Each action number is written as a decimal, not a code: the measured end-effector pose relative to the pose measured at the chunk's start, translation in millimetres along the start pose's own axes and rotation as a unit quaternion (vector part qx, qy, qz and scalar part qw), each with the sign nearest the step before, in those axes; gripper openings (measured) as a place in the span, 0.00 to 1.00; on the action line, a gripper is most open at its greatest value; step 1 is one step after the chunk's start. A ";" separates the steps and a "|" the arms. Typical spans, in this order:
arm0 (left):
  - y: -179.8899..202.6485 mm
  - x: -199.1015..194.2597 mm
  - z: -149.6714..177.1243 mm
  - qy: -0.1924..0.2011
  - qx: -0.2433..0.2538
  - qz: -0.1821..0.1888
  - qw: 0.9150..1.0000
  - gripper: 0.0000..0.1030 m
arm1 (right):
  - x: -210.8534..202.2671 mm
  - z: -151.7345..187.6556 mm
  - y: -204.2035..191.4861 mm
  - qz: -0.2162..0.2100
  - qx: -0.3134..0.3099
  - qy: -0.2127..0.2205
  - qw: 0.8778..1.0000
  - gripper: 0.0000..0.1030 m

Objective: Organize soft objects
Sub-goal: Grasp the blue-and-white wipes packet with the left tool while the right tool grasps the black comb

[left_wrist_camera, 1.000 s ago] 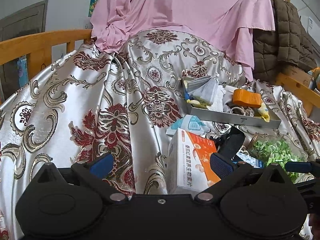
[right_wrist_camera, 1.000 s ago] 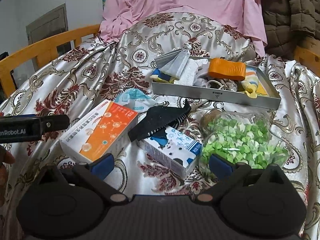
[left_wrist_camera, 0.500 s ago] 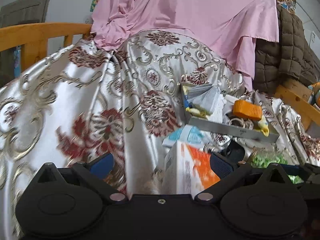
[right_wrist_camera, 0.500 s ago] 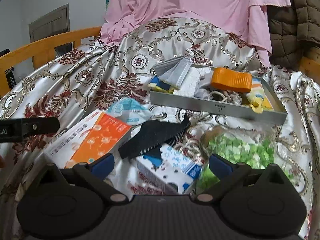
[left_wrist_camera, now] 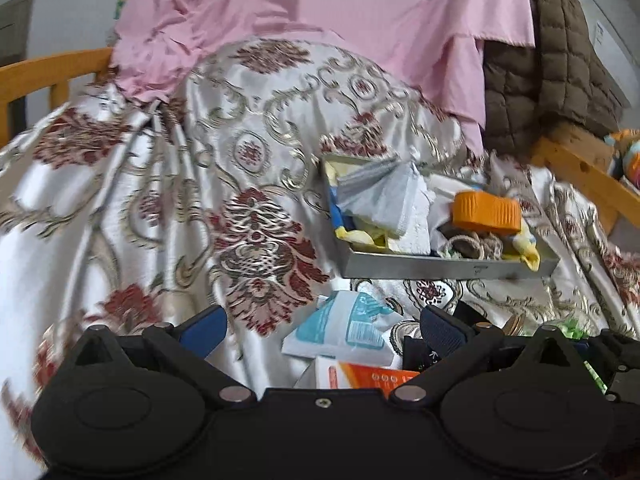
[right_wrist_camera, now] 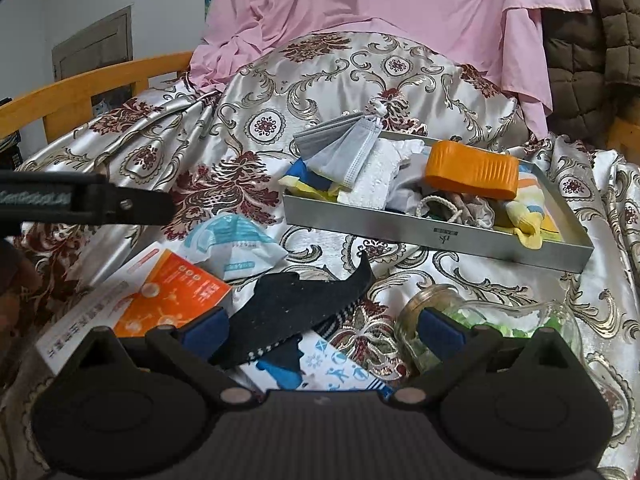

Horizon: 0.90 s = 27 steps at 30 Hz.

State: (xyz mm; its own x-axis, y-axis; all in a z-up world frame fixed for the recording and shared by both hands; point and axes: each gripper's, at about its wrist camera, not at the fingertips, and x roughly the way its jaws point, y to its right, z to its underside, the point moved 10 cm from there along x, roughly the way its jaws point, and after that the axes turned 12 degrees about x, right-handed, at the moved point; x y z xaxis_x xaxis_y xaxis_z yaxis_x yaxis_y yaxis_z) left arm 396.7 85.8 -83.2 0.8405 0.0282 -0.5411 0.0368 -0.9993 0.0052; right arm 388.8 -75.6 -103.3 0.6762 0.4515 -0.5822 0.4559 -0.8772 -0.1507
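A metal tray [right_wrist_camera: 436, 236] on the patterned bedspread holds grey face masks [right_wrist_camera: 340, 152], a white cloth, an orange sponge [right_wrist_camera: 472, 176], a rope and a yellow striped sock. It also shows in the left wrist view [left_wrist_camera: 440, 268]. In front of it lie a black sock [right_wrist_camera: 300, 304] and a packaged mask [right_wrist_camera: 232, 244], also in the left wrist view [left_wrist_camera: 348, 328]. My right gripper [right_wrist_camera: 324, 326] is open and empty, just above the black sock. My left gripper [left_wrist_camera: 320, 330] is open and empty, low over the packaged mask.
An orange and white box [right_wrist_camera: 140, 312], a blue and white box [right_wrist_camera: 332, 372] and a glass jar of green bits [right_wrist_camera: 480, 320] lie among the soft items. Wooden rails [right_wrist_camera: 80, 96] edge the bed. Pink cloth [right_wrist_camera: 400, 0] and a brown quilt [left_wrist_camera: 552, 60] are draped behind.
Both grippers have moved forward and lower toward the items. The left one swung right, so the tray and packaged mask sit nearer its centre. Both stay open.
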 end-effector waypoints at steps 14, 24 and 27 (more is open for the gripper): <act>10.5 47.1 -4.6 -0.056 0.019 0.029 0.998 0.99 | 18.6 -5.0 -3.1 -0.033 -0.006 0.005 0.999 1.00; 13.9 66.5 0.0 -0.101 0.013 0.050 0.994 0.82 | 28.3 -3.8 -9.8 -0.051 -0.021 -0.009 0.998 0.95; 14.5 70.3 4.1 -0.114 0.012 0.054 0.992 0.72 | 29.7 -5.2 -11.0 -0.056 -0.025 -0.010 0.998 0.90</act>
State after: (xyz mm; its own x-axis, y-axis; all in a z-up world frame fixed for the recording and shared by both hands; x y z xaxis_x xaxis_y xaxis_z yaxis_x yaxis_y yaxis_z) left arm 454.1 73.3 -124.6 0.6952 -0.0824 -0.7141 -0.0613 -0.9966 0.0552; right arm 406.9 -51.7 -114.8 0.6071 0.5428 -0.5804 0.5566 -0.8117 -0.1769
